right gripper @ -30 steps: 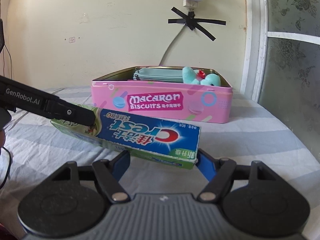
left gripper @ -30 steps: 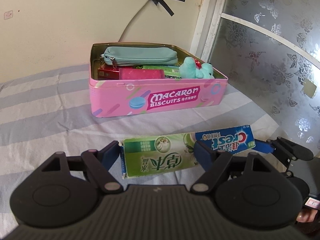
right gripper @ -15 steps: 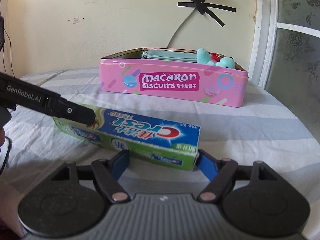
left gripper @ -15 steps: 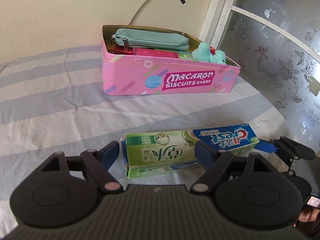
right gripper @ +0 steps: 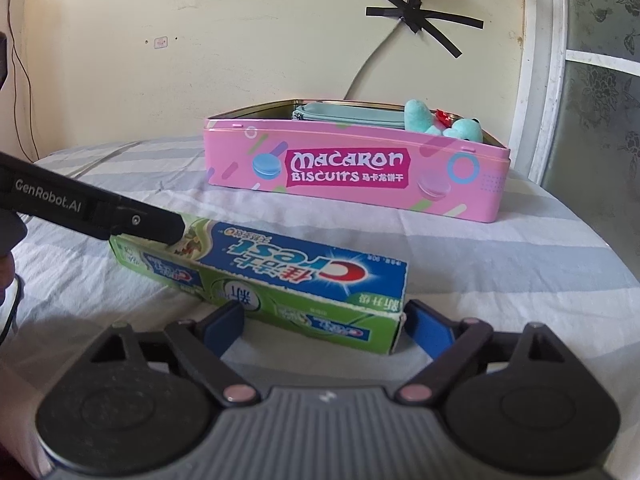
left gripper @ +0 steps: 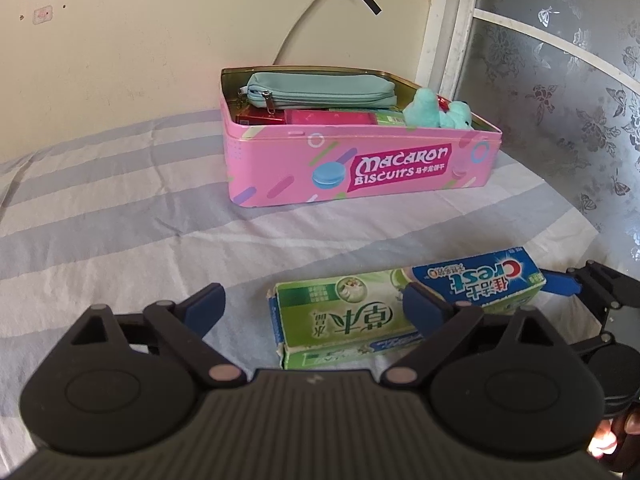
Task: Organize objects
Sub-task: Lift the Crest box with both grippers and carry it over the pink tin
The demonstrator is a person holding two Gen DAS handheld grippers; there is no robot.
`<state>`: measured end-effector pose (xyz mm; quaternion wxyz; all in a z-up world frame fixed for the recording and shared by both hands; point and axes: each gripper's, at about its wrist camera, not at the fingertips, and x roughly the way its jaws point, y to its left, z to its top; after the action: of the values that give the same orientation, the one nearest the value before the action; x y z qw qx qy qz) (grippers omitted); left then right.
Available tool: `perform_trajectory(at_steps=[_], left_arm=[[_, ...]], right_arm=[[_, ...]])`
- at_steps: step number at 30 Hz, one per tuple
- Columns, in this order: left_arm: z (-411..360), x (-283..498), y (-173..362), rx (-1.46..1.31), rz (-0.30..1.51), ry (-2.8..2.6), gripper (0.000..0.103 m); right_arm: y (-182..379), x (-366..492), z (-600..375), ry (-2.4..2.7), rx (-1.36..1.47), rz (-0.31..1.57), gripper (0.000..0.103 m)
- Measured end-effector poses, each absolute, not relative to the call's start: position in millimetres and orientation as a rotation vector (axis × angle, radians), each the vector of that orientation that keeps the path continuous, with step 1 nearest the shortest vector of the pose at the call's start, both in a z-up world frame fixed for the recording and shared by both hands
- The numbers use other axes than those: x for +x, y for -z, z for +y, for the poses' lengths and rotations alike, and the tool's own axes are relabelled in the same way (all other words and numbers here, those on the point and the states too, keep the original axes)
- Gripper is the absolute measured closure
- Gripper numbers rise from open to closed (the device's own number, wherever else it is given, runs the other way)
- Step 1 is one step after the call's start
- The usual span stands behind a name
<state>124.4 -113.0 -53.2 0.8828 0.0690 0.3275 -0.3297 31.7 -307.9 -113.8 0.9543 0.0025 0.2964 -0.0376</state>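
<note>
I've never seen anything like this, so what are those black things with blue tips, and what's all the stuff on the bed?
They are two grabber tools, each held in a person's hand, with a small camera looking along its fingers. One picture comes from the left gripper, the other from the right gripper.

On the striped sheet lies a toothpaste box. Each grabber has one end of it between its blue tips, but the jaws are opening and the pads are not pressing on it, so nothing is held.

Behind it stands a pink biscuit tin holding a teal pencil pouch, a teal plush toy and some small boxes.
</note>
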Motion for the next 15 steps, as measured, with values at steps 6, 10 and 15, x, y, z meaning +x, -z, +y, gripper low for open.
perform_trajectory(at_steps=[6,10,15], left_arm=[[-120.0,123.2,53.4,0.155,0.674,0.682,0.006],[-126.7,121.4,54.6,0.159,0.668,0.699,0.007],[-132.2,120.7,54.8,0.140,0.667,0.724,0.010]], right_arm=[[115.2,29.8,-311.3,0.057,0.019,0.589,0.013],[115.4,29.2,-311.5,0.040,0.017,0.583,0.016],[116.5,28.5,-310.7,0.037,0.012,0.568,0.023]])
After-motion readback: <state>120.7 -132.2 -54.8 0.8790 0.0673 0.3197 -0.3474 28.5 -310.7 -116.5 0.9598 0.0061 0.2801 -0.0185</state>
